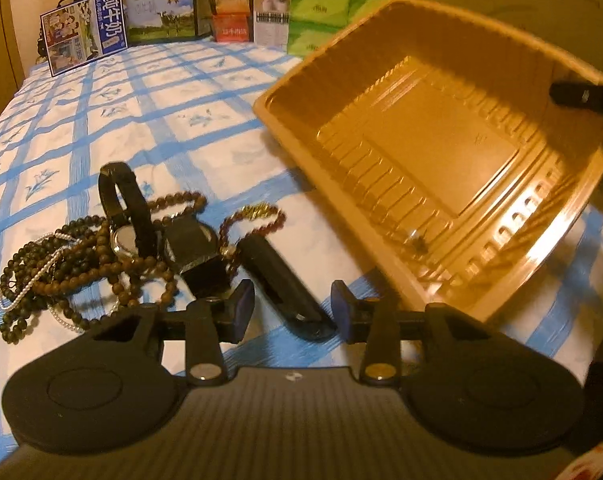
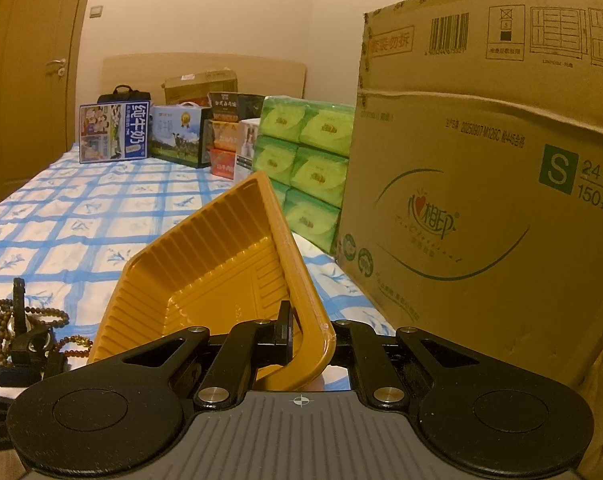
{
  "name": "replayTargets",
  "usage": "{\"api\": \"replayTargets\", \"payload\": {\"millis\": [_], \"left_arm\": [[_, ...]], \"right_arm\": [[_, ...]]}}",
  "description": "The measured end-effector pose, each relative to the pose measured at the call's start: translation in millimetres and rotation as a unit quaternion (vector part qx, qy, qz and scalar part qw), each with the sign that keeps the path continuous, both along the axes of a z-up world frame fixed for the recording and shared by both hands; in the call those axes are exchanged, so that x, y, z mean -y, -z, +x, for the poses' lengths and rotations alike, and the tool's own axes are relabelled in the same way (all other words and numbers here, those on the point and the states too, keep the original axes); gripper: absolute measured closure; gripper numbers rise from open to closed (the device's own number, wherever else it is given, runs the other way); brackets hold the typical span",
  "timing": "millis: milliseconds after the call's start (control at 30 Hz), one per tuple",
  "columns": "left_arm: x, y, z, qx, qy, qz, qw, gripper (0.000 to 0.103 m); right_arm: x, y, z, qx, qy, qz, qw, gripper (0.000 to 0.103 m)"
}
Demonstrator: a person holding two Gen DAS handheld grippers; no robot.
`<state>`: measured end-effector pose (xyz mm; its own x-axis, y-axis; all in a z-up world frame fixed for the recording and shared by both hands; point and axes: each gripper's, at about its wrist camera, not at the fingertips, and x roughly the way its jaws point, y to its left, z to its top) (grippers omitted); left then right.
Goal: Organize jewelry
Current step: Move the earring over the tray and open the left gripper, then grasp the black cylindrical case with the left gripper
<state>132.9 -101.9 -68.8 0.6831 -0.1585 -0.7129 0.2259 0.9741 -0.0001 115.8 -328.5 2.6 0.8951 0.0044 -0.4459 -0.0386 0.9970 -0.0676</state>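
- On the blue-checked bedspread [image 1: 149, 92] sits a tangled jewelry pile [image 1: 113, 240], left of the yellow plastic tray [image 1: 429, 148]; nothing in the tray yet, as far as the views show.
- Progress: early. Tray is lifted and tilted toward the pile, all pieces look still outside it, so the sorting is basically all left.
- Right gripper [image 2: 301, 336]: jaws clamped tight on the tray's near corner rim, holding it tipped up off the bed.
- Left gripper [image 1: 291, 306]: jaws partly apart, nothing gripped; the black watch strap [image 1: 281, 280] lies between the pads but they do not press on it. Judged next grab.
- Count, watches: two I can make out, one with a round silver-rimmed case [image 1: 125, 240] and upright black band, one dark square-faced [image 1: 189, 240] with the long strap.
- Count, bead strands: dark brown/black beads [image 1: 25, 280], lighter brown beads [image 1: 173, 204], reddish strand with gold bit [image 1: 257, 216], thin silver chain [image 1: 41, 268]; so roughly three bead strands plus one chain, tangle makes exact count unsure.
- Trays: one.
- Background: cardboard box [image 2: 493, 200], green tissue packs [image 2: 305, 160], milk carton boxes [image 2: 113, 136] at the bed's far end, not part of the job.
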Motion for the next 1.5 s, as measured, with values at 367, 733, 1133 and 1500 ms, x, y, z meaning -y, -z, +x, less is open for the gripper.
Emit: {"api": "replayTargets", "payload": {"millis": [367,733,1133,1500], "left_arm": [[-4,2,-1,0.001,0.013,0.022,0.9997,0.079],[-13,-14,-9,0.011,0.013,-0.010,0.9998,0.084],[-18,-26,-12,0.019,0.002,-0.034,0.9992,0.084],[-20,-45,-11,0.041,0.001,-0.055,0.9976,0.085]], "right_arm": [[-1,0,0,0.000,-0.001,-0.002,1.000,0.095],[-2,0,0,0.000,-0.002,-0.004,1.000,0.095],[-4,0,-2,0.002,-0.002,-0.003,1.000,0.095],[-5,-1,-2,0.002,-0.002,-0.003,1.000,0.095]]}}
